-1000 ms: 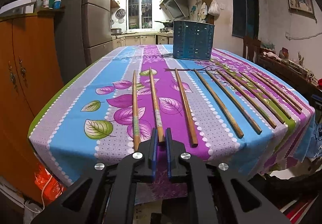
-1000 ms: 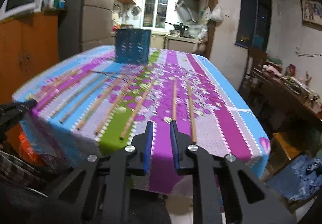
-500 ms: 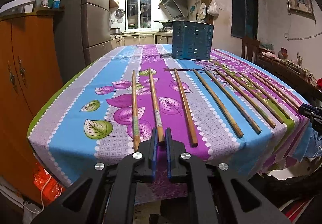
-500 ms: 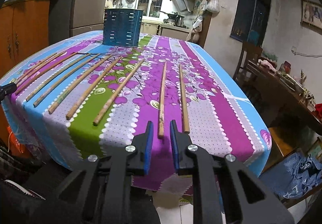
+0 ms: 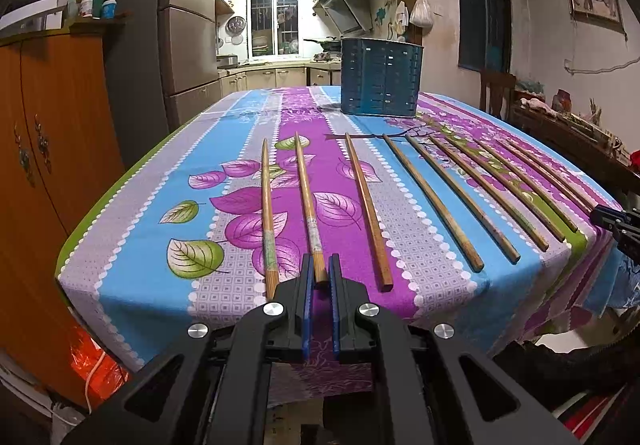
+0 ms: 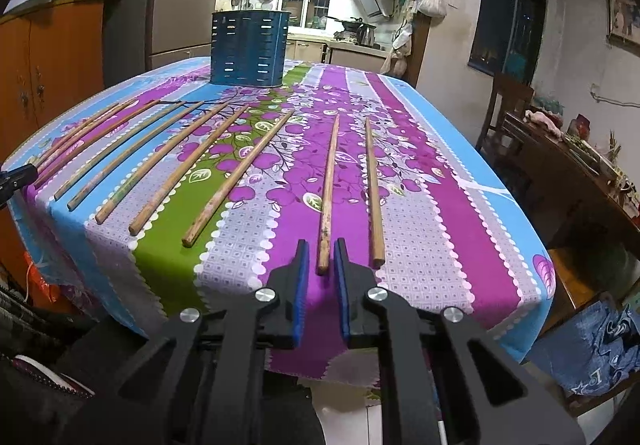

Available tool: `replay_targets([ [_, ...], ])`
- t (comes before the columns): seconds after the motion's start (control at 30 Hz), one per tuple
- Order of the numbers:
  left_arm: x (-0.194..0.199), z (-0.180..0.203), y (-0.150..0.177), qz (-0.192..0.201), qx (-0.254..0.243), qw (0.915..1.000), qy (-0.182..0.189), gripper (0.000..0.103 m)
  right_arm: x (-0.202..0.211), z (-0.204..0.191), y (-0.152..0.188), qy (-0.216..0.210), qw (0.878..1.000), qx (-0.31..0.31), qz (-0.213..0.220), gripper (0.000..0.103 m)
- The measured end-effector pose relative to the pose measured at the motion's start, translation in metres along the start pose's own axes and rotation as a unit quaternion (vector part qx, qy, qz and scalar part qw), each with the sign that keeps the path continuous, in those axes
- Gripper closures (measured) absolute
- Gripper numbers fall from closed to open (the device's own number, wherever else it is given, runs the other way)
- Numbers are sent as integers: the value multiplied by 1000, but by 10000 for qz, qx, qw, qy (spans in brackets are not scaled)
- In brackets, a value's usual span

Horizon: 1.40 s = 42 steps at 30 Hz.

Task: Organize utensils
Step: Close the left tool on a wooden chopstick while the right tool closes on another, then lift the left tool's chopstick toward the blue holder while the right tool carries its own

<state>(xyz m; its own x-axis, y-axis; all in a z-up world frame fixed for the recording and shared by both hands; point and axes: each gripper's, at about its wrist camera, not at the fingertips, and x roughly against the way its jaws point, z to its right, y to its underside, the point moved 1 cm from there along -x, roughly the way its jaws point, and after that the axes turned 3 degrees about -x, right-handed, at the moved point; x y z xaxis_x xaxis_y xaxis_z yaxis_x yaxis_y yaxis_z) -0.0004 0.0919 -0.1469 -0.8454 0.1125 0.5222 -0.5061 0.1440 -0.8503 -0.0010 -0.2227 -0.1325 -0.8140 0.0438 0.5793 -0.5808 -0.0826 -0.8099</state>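
Observation:
Several wooden chopsticks lie in a row on the flowered tablecloth, pointing at a blue slotted utensil holder (image 5: 380, 76) at the far end; it also shows in the right wrist view (image 6: 249, 48). My left gripper (image 5: 319, 272) stands at the near table edge, its jaws narrowly apart around the near end of one chopstick (image 5: 307, 197). My right gripper (image 6: 321, 259) is open, its jaws either side of the near end of another chopstick (image 6: 329, 181), apart from it. Its tip shows in the left view (image 5: 612, 219).
An orange cabinet (image 5: 44, 149) stands left of the table. A chair (image 6: 508, 113) and a cluttered side table (image 6: 576, 149) stand to the right. The tablecloth (image 5: 224, 149) hangs over the near edge. Kitchen counters lie behind.
My right gripper has moved forward and lined up on one chopstick's near end. My left gripper has stayed in place at its chopstick.

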Motion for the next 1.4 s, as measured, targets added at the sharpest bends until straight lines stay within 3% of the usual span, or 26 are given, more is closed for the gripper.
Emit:
replay_targets([
  [0.47,1,2,-1,36,-156,9999,54,94,3,-2,2,-65,9998,-154,79,98],
  [0.8,29,-7,-20,468,-74,9989,5,95,53,-1,-37,-304,9956,-183,871,98],
  [1.1,54,-18,-73,1056,90,9940,283,95,85,10,-112,-813,9808,-235,1758,98],
  [1.4,49,-36,-162,1597,81,9862,437,95,76,23,-184,-1214,9722,-118,1999,98],
])
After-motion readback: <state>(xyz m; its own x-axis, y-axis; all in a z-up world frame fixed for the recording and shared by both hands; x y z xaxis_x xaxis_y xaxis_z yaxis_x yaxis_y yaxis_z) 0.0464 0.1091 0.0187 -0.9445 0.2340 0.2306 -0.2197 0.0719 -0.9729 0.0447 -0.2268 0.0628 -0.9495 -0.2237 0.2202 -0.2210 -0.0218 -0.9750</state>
